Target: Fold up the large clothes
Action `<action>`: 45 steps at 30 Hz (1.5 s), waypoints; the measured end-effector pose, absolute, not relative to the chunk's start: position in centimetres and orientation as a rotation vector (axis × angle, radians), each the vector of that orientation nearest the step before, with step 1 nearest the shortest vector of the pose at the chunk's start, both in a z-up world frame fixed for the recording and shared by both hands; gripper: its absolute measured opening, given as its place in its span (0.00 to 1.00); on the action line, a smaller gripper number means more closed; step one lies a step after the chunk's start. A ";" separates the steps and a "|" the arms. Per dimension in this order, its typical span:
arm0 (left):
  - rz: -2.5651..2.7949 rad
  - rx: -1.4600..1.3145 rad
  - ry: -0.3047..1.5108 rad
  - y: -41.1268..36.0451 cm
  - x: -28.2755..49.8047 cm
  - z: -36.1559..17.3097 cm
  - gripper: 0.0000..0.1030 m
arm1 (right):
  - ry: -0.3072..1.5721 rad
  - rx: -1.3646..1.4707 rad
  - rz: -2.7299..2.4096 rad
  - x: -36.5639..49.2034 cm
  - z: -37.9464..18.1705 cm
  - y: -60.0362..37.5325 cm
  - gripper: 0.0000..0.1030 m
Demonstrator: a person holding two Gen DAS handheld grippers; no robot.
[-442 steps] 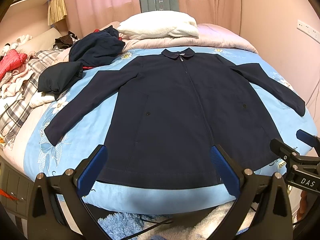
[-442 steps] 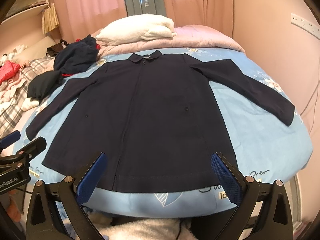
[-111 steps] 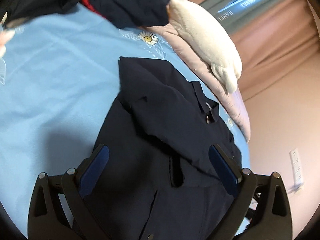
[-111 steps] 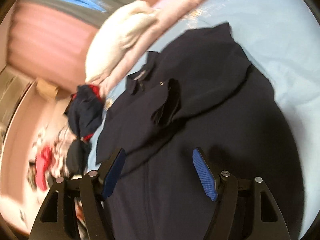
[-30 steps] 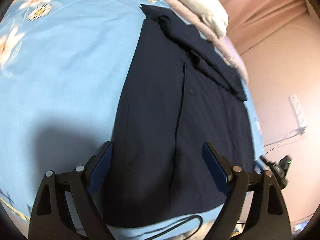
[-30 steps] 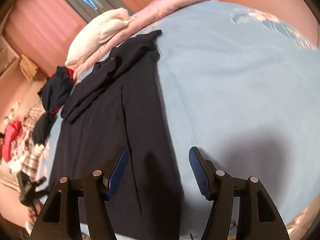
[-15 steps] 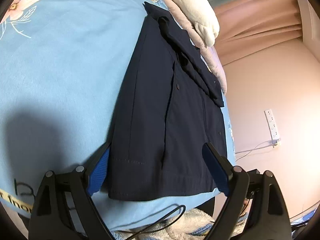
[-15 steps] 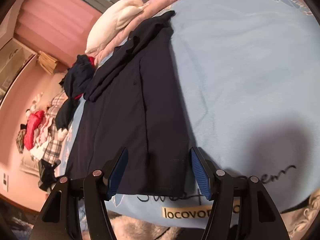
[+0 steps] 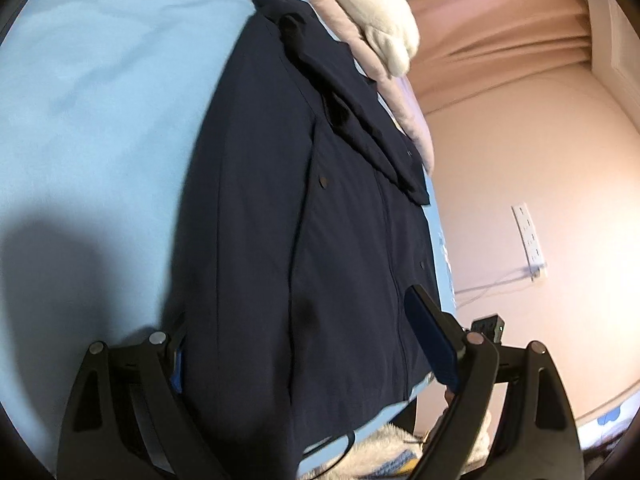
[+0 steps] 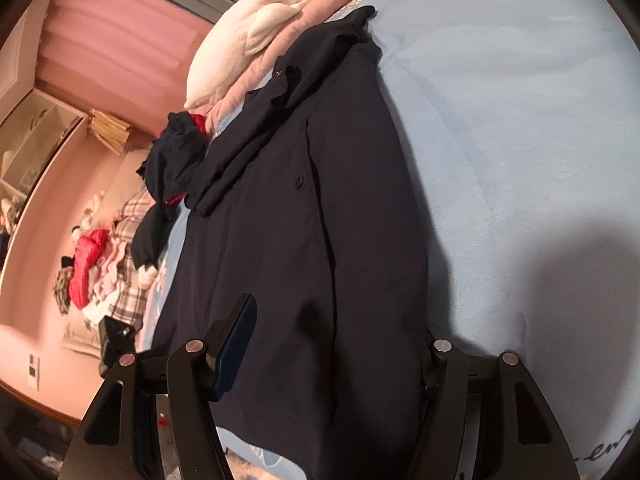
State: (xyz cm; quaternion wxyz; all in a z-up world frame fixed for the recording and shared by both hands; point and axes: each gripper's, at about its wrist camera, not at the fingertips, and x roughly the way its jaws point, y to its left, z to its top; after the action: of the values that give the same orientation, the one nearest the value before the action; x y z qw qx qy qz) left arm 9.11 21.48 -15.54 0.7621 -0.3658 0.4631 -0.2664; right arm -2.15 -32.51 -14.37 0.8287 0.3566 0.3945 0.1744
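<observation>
Left gripper (image 9: 298, 344): jaws spread wide, straddling the near hem of the navy jacket (image 9: 304, 208) at its left bottom corner; left pad tucked under or beside the cloth edge, right pad lying over the front panel; no pinch visible yet. Right gripper (image 10: 332, 344): jaws parted, set astride the hem at the jacket's (image 10: 304, 208) right bottom corner, with the right finger hidden at the cloth edge, so contact cannot be told; not clamped as far as the frames show. Jacket lies flat on the blue bed sheet (image 9: 100, 100), hem at the near edge of the bed, long axis running straight away from both grippers toward the collar and the white pillow (image 10: 248, 36) at the head end. Each hand is nearest its own hem corner; judged next move is a grip on both corners and a fold away toward the collar. Versus the earliest frames: sleeves, then spread out to the sides, now lie folded across the chest. Versus one second ago: both grippers sit lower and closer on the hem.
</observation>
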 end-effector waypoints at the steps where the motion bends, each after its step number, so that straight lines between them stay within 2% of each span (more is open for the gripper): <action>1: -0.593 -0.790 1.010 21.5 8.5 -15.6 0.85 | 0.847 0.753 0.386 -2.4 -14.5 -32.4 0.63; 5: -0.610 -0.792 1.027 22.0 6.9 -15.9 0.79 | 0.873 0.734 0.424 -4.0 -14.5 -32.2 0.63; 15: -0.600 -0.801 1.014 21.8 6.7 -16.2 0.75 | 0.860 0.768 0.423 -4.5 -14.8 -31.8 0.63; 20: -0.587 -0.782 1.031 21.0 7.5 -16.3 0.64 | 0.834 0.790 0.419 -3.8 -14.9 -31.5 0.63; 27: -0.581 -0.788 1.032 20.6 8.2 -16.4 0.62 | 0.818 0.790 0.416 -3.5 -14.8 -31.2 0.63; 28: -0.577 -0.786 1.031 20.5 8.2 -16.4 0.61 | 0.815 0.787 0.413 -3.5 -14.7 -31.1 0.63; 30: -0.558 -0.777 1.038 20.7 8.0 -16.4 0.50 | 0.812 0.776 0.409 -3.7 -14.6 -30.9 0.63; 33: -0.538 -0.796 1.046 21.1 7.9 -16.7 0.39 | 0.812 0.768 0.408 -3.9 -14.5 -30.8 0.63; 34: -0.529 -0.800 1.048 21.2 7.8 -16.8 0.36 | 0.814 0.764 0.402 -3.9 -14.5 -30.7 0.61; 36: -0.500 -0.806 1.055 21.4 7.8 -17.0 0.25 | 0.821 0.748 0.386 -3.9 -14.5 -30.4 0.54; 38: -0.486 -0.813 1.057 21.5 7.7 -17.1 0.21 | 0.827 0.750 0.384 -3.7 -14.5 -30.2 0.41; 41: -0.481 -0.816 1.057 21.5 7.7 -17.0 0.20 | 0.834 0.743 0.372 -3.6 -14.7 -30.1 0.29; 45: -0.472 -0.817 1.042 21.5 7.7 -16.6 0.12 | 0.805 0.758 0.378 -3.6 -14.2 -30.2 0.16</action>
State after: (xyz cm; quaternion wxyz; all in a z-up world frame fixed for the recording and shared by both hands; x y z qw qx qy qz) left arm 7.68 21.53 -16.57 0.7630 -0.3756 0.4793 -0.2170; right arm -3.61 -30.24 -14.25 0.8341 0.3578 0.3801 0.1783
